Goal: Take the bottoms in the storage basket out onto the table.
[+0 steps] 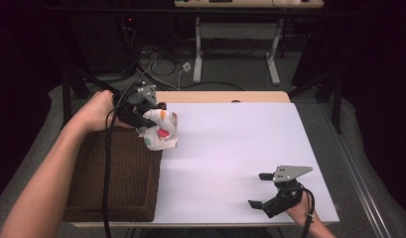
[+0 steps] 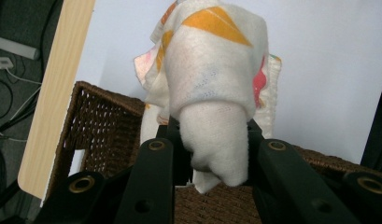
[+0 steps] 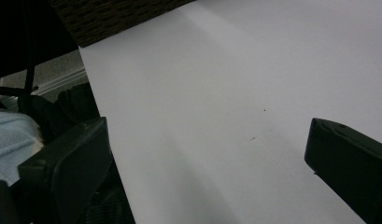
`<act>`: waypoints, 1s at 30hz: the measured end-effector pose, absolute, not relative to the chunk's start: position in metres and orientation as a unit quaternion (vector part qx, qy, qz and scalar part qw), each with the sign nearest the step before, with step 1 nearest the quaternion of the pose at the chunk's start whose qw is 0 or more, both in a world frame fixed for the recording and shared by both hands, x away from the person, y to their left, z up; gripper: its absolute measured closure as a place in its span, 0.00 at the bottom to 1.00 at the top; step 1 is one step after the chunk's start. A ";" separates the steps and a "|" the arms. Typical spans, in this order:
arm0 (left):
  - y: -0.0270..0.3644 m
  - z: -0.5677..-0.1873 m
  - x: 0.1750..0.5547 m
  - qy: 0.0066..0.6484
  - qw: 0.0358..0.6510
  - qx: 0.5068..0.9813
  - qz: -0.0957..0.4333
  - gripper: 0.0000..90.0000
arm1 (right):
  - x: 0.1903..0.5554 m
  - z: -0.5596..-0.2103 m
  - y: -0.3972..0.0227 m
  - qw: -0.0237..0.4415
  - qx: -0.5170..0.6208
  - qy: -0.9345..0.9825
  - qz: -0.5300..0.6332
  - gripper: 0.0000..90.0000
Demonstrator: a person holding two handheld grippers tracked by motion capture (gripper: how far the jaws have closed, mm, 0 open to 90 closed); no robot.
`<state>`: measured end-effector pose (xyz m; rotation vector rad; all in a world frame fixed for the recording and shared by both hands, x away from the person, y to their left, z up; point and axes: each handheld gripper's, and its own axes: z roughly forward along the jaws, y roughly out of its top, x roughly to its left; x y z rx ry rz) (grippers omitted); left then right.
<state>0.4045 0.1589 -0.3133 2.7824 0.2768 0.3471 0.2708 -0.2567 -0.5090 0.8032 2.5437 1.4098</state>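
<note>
The left gripper (image 1: 150,118) clamps a bunched white cloth (image 1: 161,130) (orange and pink patches) above the far right corner of a brown wicker basket (image 1: 116,173) at the table's left. The cloth's long axis runs out from the jaws, its loose end drooping toward the white table (image 1: 230,148). The right gripper (image 1: 262,191) rests near the table's front right, jaws spread wide and holding nothing.

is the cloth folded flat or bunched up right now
Bunched up. The cloth hangs in a crumpled wad, pinched by the left gripper over the far edge of the brown basket.
</note>
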 end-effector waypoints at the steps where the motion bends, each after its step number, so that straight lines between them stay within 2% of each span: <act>1: 0.157 -0.314 0.405 0.096 0.162 0.975 0.122 0.83 | 0.271 -0.509 -0.257 0.061 0.267 0.841 0.467 0.00; 30: 0.122 -0.325 0.406 0.069 0.185 0.973 0.117 0.83 | 0.270 -0.508 -0.257 0.063 0.268 0.841 0.466 0.00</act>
